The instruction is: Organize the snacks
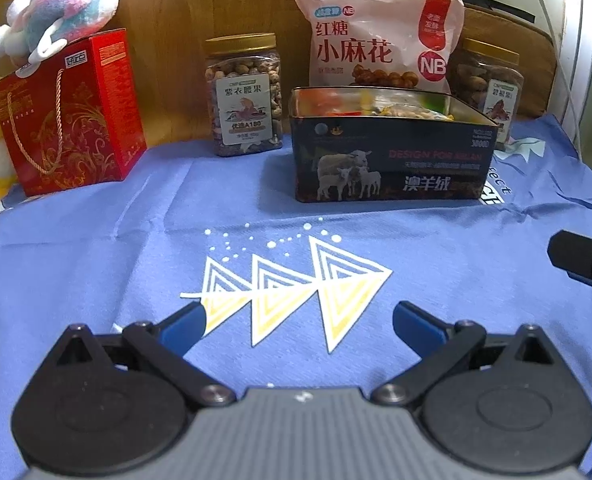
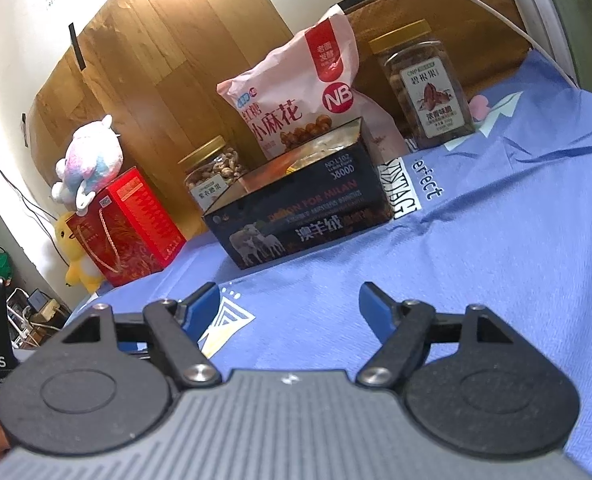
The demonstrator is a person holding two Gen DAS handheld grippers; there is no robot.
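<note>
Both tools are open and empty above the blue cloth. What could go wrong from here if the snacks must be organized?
1. The pink snack bag stands upright behind the open tin; a push may tip it over.
2. The blue cloth is wrinkled; a low left tool or right tool could drag it and shift the cashew jar.

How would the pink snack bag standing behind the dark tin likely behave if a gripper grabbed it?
The pink snack bag looks like soft film, puffed and creased, so it would probably crumple and flop rather than stay stiff. It stands upright behind the dark tin, so a push may topple it. Its glossy surface could slip between the pads.
</note>
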